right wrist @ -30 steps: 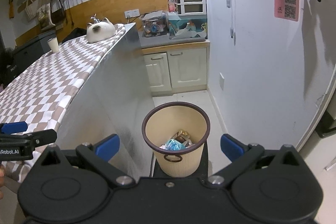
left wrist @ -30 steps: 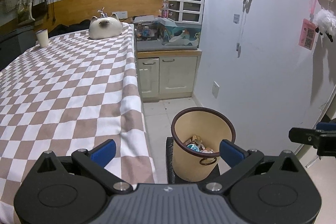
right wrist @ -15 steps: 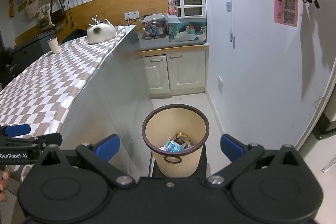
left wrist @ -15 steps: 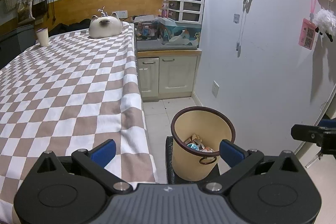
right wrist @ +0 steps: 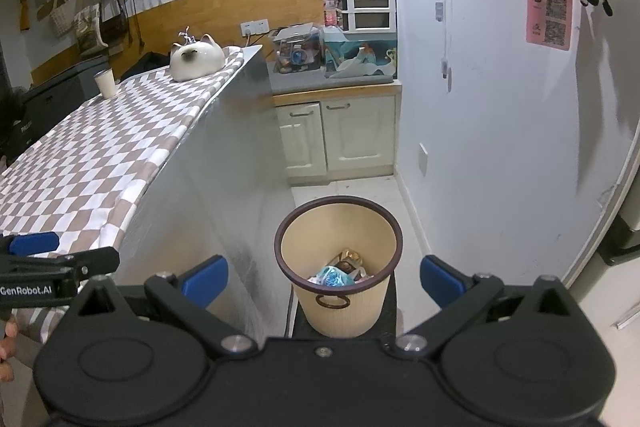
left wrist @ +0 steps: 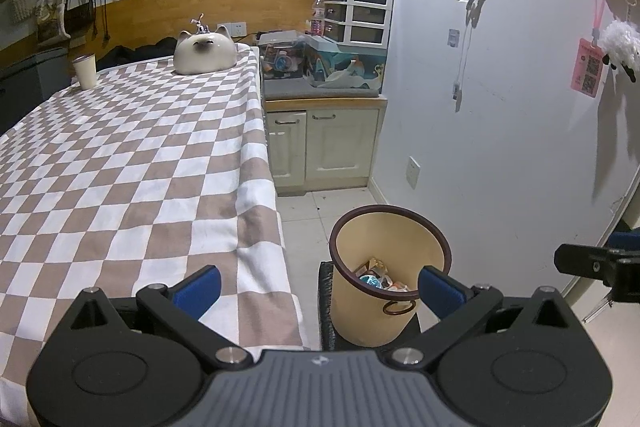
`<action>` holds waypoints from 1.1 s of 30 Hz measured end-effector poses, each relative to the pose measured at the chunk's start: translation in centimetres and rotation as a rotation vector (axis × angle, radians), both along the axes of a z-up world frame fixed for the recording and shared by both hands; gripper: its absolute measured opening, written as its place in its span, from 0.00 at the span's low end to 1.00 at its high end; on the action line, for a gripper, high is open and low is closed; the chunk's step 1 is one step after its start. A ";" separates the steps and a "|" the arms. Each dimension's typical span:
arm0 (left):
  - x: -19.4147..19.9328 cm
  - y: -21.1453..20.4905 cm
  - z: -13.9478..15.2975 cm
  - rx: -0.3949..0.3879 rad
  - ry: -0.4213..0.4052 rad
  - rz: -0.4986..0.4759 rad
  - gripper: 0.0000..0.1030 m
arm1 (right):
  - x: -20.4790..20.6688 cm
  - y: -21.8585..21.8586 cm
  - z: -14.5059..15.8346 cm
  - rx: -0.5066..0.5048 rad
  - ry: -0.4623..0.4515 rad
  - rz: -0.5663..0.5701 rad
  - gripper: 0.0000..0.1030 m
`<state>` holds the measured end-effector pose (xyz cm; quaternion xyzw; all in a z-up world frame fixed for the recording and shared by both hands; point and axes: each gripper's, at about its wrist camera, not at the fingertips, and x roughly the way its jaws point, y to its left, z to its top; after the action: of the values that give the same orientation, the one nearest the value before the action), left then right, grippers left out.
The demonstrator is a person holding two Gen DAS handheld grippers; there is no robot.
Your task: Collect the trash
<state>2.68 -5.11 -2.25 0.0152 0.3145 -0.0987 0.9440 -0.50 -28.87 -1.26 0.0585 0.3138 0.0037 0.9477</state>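
A beige waste bin with a dark rim stands on a black stand on the floor, beside the table. Crumpled trash lies at its bottom. My left gripper is open and holds nothing; it hovers over the table's near right corner, with the bin partly between its blue fingertips. My right gripper is open too, held above the bin, which sits between its fingers. Each gripper shows at the edge of the other's view.
A checkered cloth covers the table. At its far end sit a white cat-shaped ceramic piece and a paper cup. A low cabinet with clutter on top stands behind the bin, against the white wall.
Both grippers drifted back slightly and stayed open. The bin and its trash have not moved.
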 end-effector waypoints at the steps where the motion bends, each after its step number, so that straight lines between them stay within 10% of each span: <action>1: 0.0 0.0 0.0 0.000 0.000 -0.001 1.00 | 0.0 0.0 0.0 0.000 0.001 0.000 1.00; 33: -0.1 0.1 0.4 0.001 -0.006 -0.004 1.00 | 0.0 0.1 -0.1 0.002 0.003 0.001 1.00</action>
<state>2.55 -5.04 -1.89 0.0166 0.3117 -0.1001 0.9447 -0.47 -28.81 -1.36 0.0594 0.3150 0.0043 0.9472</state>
